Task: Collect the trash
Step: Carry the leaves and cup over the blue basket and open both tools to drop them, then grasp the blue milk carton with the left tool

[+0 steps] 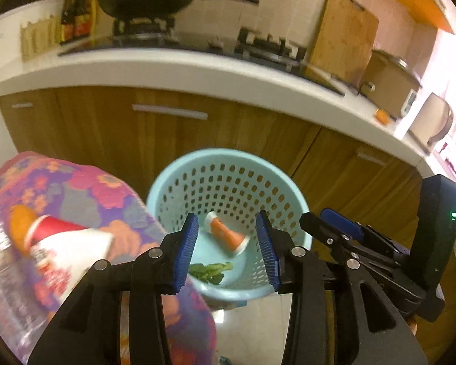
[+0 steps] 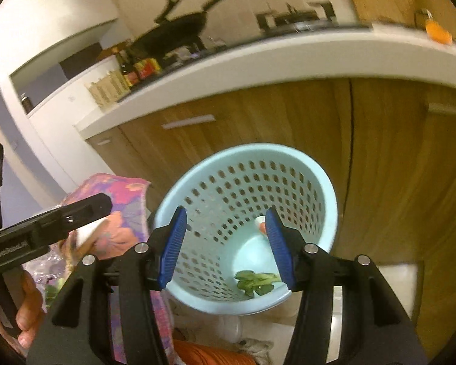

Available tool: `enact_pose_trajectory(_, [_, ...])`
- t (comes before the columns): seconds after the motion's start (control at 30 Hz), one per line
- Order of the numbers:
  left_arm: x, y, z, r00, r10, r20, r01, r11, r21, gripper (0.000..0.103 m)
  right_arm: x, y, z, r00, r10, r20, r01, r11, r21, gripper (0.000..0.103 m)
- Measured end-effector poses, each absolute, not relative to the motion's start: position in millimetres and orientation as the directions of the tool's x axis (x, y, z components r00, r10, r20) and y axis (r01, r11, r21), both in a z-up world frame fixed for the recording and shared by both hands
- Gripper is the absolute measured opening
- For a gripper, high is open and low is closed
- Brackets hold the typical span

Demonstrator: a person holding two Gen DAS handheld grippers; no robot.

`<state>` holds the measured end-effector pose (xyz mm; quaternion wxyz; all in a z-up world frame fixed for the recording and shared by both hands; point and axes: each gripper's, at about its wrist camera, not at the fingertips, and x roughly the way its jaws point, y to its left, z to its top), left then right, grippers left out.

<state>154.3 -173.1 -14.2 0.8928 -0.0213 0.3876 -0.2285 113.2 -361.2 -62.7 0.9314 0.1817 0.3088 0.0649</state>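
Left gripper (image 1: 228,246) and right gripper (image 2: 226,248) both hanging spread and empty over pale blue perforated plastic basket (image 1: 228,164), orange-and-white paper cup (image 1: 226,233) and green leafy scrap (image 1: 211,271) lying inside, wooden cabinets (image 1: 173,140) standing behind

White lettering runs along the side of the left gripper (image 2: 50,228), but it is too blurred to make out. Bottle labels (image 2: 143,68) are unreadable.

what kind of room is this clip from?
A home kitchen, almost certainly: a wok sits on a gas hob set in a white counter above wooden cabinets, with a rice cooker further along.
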Motion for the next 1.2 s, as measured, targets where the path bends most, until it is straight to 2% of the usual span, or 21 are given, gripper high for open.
enact_pose_trajectory(0.3, [79, -95, 40, 0.748, -0.38, -0.544, 0.302, 0.925, -0.231, 0.052, 90, -309, -25, 0.815, 0.296, -0.498, -0.139, 0.934, 0.329, 0.054])
enact_pose_trajectory(0.53, [28, 5, 51, 0.842, -0.2, -0.501, 0.109, 0.973, -0.205, 0.063, 75, -244, -20, 0.774, 0.374, -0.511, -0.261, 0.924, 0.281, 0.054])
enact_pose_trajectory(0.7, [15, 70, 37, 0.849, -0.109, -0.516, -0.02, 0.971, -0.239, 0.063, 60, -192, -25, 0.726, 0.446, -0.524, -0.37, 0.895, 0.25, 0.054])
enact_pose_trajectory(0.83, [20, 98, 14, 0.824, -0.085, -0.56, -0.082, 0.96, -0.267, 0.063, 50, -154, -35, 0.683, 0.484, -0.547, -0.434, 0.871, 0.228, 0.054])
enact_pose_trajectory(1.0, [35, 104, -20, 0.776, -0.085, -0.625, -0.093, 0.965, -0.246, 0.063, 41, -119, -56, 0.641, 0.52, -0.565, -0.493, 0.842, 0.217, 0.054])
enact_pose_trajectory(1.2, [49, 102, -47, 0.732, -0.083, -0.677, -0.092, 0.972, -0.218, 0.063, 42, -92, -77, 0.614, 0.49, -0.618, -0.511, 0.844, 0.162, 0.054])
